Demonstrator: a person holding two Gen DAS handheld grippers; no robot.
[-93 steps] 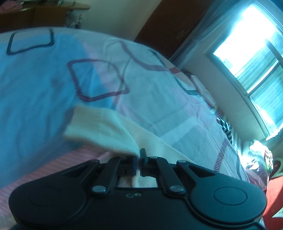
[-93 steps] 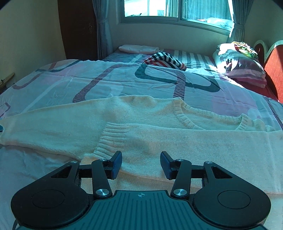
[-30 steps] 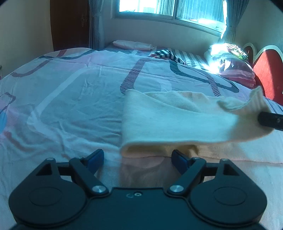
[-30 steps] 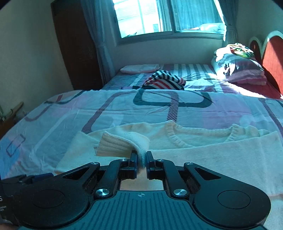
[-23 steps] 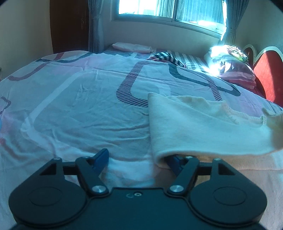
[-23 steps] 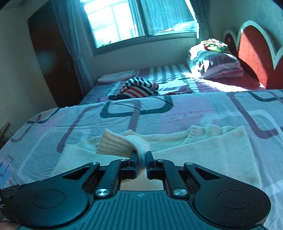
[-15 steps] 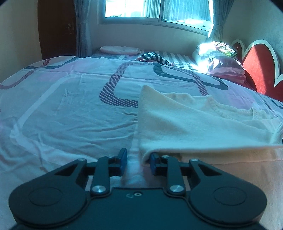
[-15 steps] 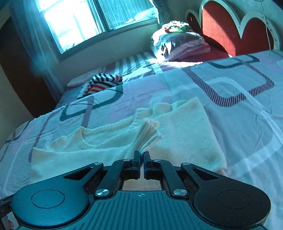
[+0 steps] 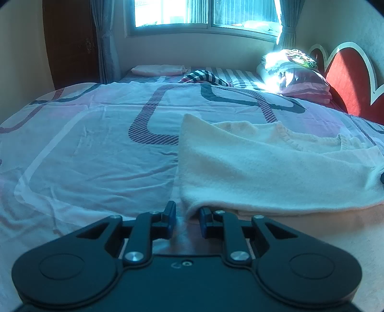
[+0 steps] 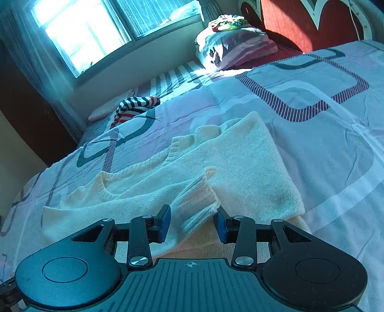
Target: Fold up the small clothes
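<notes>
A cream knitted sweater [image 9: 264, 168] lies on the bed with its sleeves folded across the body. In the left wrist view my left gripper [image 9: 187, 218] is open at the sweater's folded left edge, which sits between its fingers. In the right wrist view the sweater [image 10: 240, 163] shows its neckline and a ribbed sleeve cuff [image 10: 199, 201]. My right gripper [image 10: 192, 223] is open with the cuff lying loose between its fingers.
The bed sheet [image 9: 84, 148] is pale with striped rounded-square patterns. A striped garment [image 9: 204, 78] and a folded pink cloth [image 9: 158, 69] lie at the far end. Pillows [image 9: 300, 74] sit by the red headboard [image 9: 348, 81]. A window [image 9: 204, 12] is behind.
My right gripper carried the sleeve cuff across the sweater to the right, then opened and let it go. My left gripper narrowed its opening at the folded left edge.
</notes>
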